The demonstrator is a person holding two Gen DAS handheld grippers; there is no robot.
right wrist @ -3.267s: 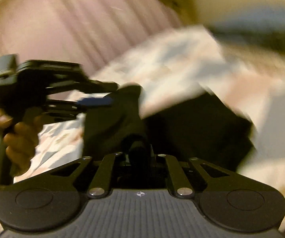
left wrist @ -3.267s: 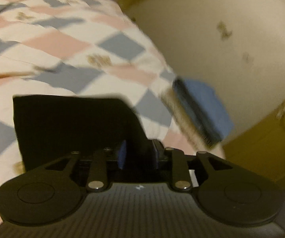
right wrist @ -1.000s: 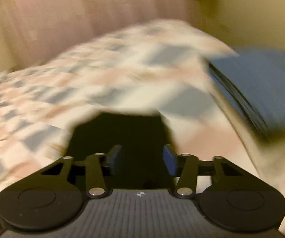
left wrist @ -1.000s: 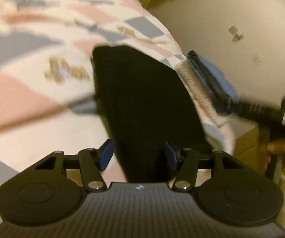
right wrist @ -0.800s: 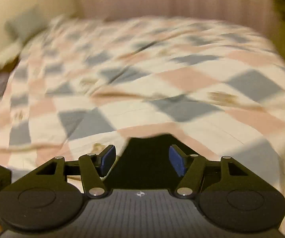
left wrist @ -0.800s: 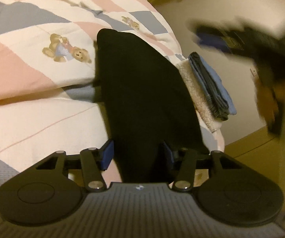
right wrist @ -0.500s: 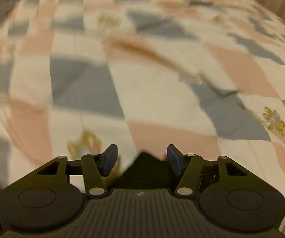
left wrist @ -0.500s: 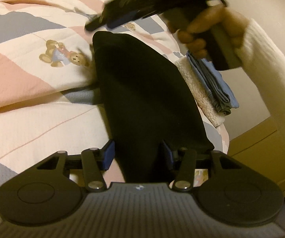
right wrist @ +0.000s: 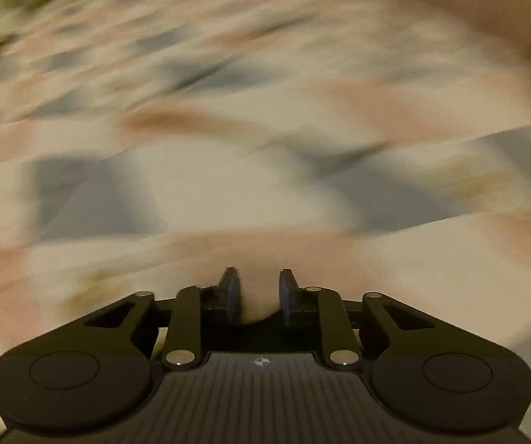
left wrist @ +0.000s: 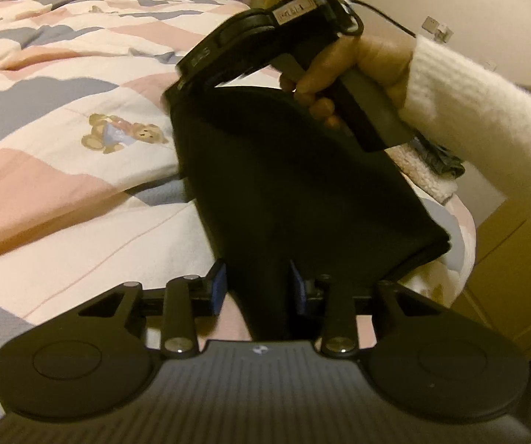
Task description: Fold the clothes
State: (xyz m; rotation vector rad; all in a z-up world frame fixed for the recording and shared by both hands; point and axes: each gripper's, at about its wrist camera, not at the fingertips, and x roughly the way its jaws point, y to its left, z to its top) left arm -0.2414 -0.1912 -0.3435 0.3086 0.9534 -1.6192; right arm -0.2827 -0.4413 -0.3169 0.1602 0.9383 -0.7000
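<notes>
Black cloth [left wrist: 295, 181] lies folded on the bed [left wrist: 62, 199], near its right edge, on a quilt of pink, grey and cream patches with a teddy bear print [left wrist: 123, 135]. Its near end runs up between the fingers of the left tool [left wrist: 257, 288], whose blue pads stand apart on either side of the fabric with a gap showing on the left; the jaws are spread, not clamped.

The right tool [left wrist: 176, 88] shows in the left wrist view, gripped by a hand [left wrist: 343, 70] in a white knit sleeve [left wrist: 480, 111]. It reaches down to the far left corner of the cloth, where its tip meets the fabric edge. In its own view the right tool [right wrist: 255, 292] has its pads set at a narrow gap with a dark sliver of cloth low between them; whether the pads press on it cannot be told. Everything beyond is smeared by blur, only quilt patches readable.

Beside the cloth, toward the bed edge, sits a fluffy white towel [left wrist: 424, 175] with a dark folded item [left wrist: 443, 157] on top.
</notes>
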